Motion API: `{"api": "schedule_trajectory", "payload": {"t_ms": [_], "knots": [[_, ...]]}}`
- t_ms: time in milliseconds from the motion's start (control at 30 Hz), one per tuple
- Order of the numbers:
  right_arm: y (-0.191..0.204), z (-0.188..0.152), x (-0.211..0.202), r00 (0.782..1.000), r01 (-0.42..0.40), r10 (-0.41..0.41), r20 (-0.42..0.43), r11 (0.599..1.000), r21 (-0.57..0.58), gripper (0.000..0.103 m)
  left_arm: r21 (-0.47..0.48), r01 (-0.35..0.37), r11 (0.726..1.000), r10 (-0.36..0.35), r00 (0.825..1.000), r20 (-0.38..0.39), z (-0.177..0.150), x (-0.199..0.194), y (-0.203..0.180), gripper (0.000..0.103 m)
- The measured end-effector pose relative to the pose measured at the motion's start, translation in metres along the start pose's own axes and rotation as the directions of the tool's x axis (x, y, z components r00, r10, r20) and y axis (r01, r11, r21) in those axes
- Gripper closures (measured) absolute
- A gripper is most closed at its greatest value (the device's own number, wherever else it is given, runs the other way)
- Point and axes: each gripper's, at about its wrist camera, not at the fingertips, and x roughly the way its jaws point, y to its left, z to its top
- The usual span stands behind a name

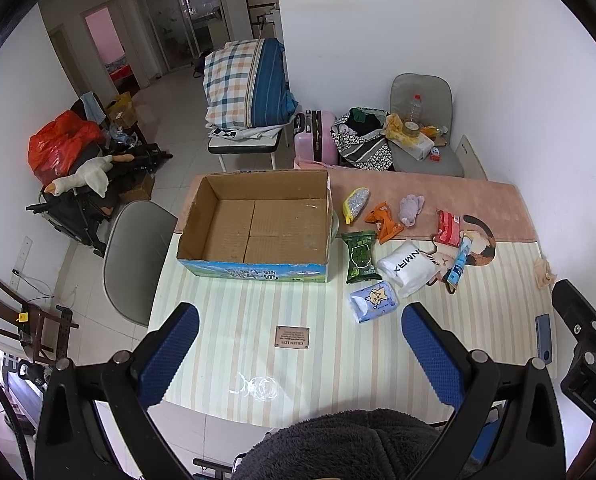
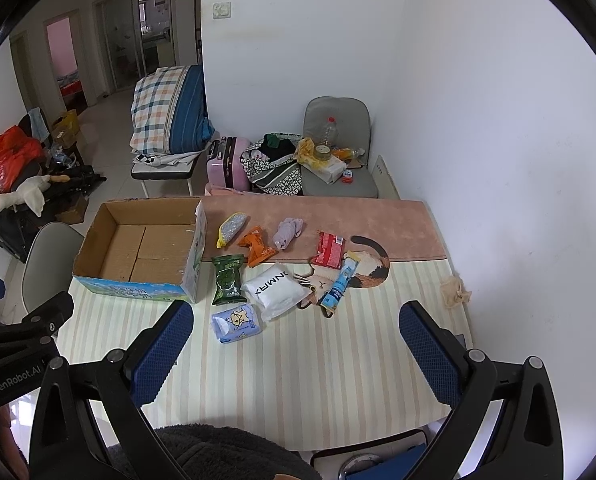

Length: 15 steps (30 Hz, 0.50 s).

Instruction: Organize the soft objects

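An open cardboard box (image 1: 253, 224) (image 2: 137, 248) stands empty on the striped table, at its left. Right of it lie soft packs: a light blue tissue pack (image 1: 373, 301) (image 2: 235, 323), a green wipes pack (image 1: 360, 256) (image 2: 227, 280), a white pack (image 1: 406, 266) (image 2: 275, 290), an orange pack (image 1: 384, 222) (image 2: 256, 246), a yellow sponge (image 1: 354, 204) (image 2: 230, 229), a lilac cloth (image 1: 410, 208) (image 2: 286, 232), a red pack (image 1: 448, 227) (image 2: 328, 249) and a blue tube (image 1: 459, 261) (image 2: 340, 285). My left gripper (image 1: 300, 354) and right gripper (image 2: 295, 354) hover open and empty above the table's near edge.
A crumpled tissue (image 1: 544, 274) (image 2: 454, 291) lies at the table's right edge. A grey chair (image 1: 133, 256) stands left of the table. Another chair (image 2: 338, 156) with clutter, a pink suitcase (image 2: 225, 162) and a bag stand behind it. A white wall is on the right.
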Motion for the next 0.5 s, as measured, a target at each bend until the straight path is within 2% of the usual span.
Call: {"api": "schedule_trajectory", "payload": {"t_ms": [500], "knots": [[-0.0026,-0.0020,0.0013,1.000,-0.007,0.007,-0.004,1.000,-0.001,0.000,0.000,-0.003,1.000,0.003,1.000,0.009,-0.0002,-0.0008,-0.0026,0.000]]}}
